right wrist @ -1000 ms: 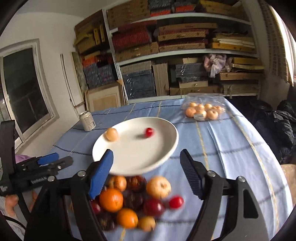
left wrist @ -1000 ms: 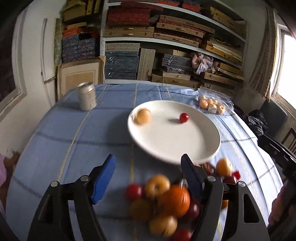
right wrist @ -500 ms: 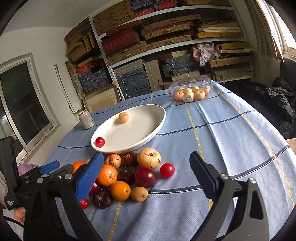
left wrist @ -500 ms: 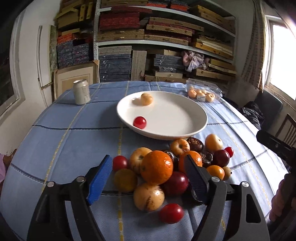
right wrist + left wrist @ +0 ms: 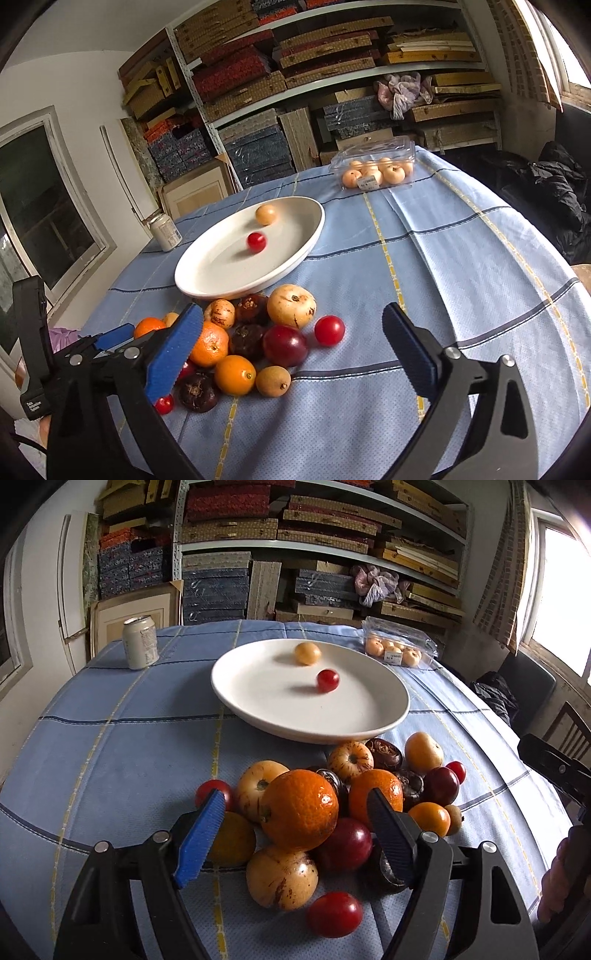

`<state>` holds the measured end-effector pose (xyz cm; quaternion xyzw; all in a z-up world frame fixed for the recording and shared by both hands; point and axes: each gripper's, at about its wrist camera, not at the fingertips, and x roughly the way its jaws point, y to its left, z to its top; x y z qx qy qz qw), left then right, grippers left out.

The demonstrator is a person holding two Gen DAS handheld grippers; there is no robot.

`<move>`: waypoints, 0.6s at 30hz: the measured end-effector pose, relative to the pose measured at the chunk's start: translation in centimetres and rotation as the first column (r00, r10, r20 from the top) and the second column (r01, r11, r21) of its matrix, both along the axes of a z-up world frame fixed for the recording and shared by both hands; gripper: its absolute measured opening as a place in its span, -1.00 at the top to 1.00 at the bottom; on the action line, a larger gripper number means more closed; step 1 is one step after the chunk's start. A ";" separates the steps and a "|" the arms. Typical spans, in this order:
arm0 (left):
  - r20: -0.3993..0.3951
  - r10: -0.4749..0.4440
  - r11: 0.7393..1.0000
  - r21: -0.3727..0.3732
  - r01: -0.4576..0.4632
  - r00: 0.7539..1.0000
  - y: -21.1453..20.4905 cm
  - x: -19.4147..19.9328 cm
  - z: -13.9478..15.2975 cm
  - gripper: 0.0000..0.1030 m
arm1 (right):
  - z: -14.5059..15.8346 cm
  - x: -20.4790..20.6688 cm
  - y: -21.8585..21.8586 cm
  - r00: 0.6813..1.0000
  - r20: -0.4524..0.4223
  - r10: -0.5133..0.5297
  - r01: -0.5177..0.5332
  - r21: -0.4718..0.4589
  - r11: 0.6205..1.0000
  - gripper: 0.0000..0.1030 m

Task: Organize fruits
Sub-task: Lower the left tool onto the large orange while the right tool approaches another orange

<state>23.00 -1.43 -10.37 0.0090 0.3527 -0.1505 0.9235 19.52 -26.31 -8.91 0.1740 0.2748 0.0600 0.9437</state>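
Observation:
A white plate (image 5: pixel 258 716) (image 5: pixel 221 288) holds a yellow round fruit (image 5: pixel 307 653) and a cherry tomato (image 5: pixel 328 680). In front of it lies a pile of fruit (image 5: pixel 251 339): oranges, plums, yellow speckled fruit, dark fruit and cherry tomatoes. My left gripper (image 5: pixel 295 823) is open and low over the pile. A big orange (image 5: pixel 299 808) sits between its fingers, which do not touch it. My right gripper (image 5: pixel 291 350) is open wide, jaws still opening, over the right side of the pile. A plum (image 5: pixel 285 345) lies between its fingers untouched.
A drink can (image 5: pixel 140 642) stands at the table's far left. A clear box of small yellow fruit (image 5: pixel 397 651) sits behind the plate on the right. Packed shelves line the wall beyond. A dark chair (image 5: pixel 569 731) stands past the right table edge.
Both grippers came down nearer the fruit pile, and the right one's jaws widened. The cherry tomato rolled about on the plate, from its right side to the left edge and back to the middle.

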 end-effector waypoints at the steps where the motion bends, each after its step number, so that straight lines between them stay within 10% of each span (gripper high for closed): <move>1: -0.003 -0.002 1.000 -0.002 0.002 1.000 0.0 0.0 -0.1 -0.53 | 0.1 0.1 0.1 1.000 -0.001 0.001 -0.001 0.001 1.000 -0.86; 8: -0.062 -0.020 1.000 -0.024 0.018 0.998 0.4 1.0 -0.9 0.02 | 0.0 0.2 0.1 1.000 -0.011 0.006 -0.006 0.002 1.000 -0.86; 18: -0.060 -0.022 1.000 -0.018 0.021 0.998 0.4 1.2 -1.2 0.13 | -0.2 0.3 0.5 1.000 -0.021 0.016 -0.016 -0.006 1.000 -0.86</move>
